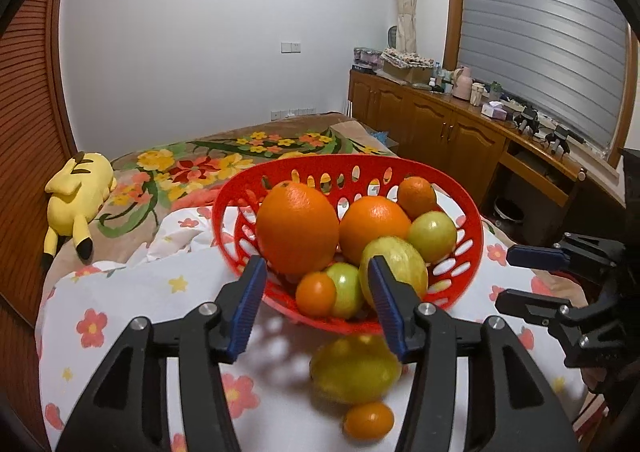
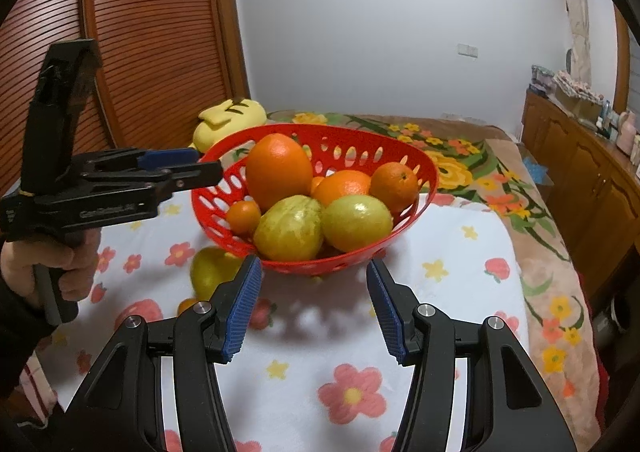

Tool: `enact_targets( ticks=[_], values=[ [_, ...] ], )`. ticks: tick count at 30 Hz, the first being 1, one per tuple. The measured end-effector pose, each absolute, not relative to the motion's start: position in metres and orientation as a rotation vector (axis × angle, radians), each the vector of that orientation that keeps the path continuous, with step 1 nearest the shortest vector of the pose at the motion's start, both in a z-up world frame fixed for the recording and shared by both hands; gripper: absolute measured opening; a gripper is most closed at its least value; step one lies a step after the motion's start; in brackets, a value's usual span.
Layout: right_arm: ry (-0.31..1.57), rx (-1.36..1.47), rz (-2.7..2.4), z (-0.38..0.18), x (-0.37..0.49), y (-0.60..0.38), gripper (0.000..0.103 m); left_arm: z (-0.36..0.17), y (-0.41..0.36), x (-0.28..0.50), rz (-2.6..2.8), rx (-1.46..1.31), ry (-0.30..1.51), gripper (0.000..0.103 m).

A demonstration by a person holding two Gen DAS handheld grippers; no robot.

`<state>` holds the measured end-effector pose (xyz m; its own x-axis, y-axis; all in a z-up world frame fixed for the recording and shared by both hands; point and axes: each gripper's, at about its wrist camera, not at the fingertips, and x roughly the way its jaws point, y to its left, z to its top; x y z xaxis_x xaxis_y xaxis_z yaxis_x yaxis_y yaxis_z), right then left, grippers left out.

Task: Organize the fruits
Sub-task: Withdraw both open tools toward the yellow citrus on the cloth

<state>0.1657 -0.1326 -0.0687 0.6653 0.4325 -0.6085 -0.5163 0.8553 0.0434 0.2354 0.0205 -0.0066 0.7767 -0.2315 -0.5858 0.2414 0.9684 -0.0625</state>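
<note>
The basket stands on a cloth spread over the bed. Oranges and other fruit are heaped in it, the biggest orange at its left. Before the basket, on the cloth, lie a lemon and, nearer still, a small orange. The left tongs hang over these two, nothing between the jaws. The right tongs sit to their right, before the basket. A plush toy lies behind and left; a counter runs along the right.

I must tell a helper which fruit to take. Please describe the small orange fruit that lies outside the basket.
Find the red basket on the flowered cloth. Just before it, on the cloth, lies a yellow-green fruit. The small orange fruit lies beside that one, nearer the camera: the only orange fruit outside the basket.
</note>
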Motion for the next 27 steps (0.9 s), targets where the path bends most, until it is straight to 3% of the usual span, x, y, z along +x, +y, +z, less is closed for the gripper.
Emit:
enact_targets(
  ticks=[10, 16, 27],
  values=[
    [0.675, -0.113, 0.596, -0.084, 0.143, -0.11, 0.057, -0.012, 0.042, 0.198, -0.258, -0.005, 0.617, 0.056],
    [0.708, -0.116, 0.634, -0.098, 0.138, -0.091, 0.057, -0.017, 0.054, 0.183, -0.256, -0.02, 0.6, 0.068],
    [0.779, -0.117, 0.693, -0.126, 0.134, -0.057, 0.057, -0.029, 0.079, 0.168, -0.212, -0.053, 0.606, 0.068]
  ],
)
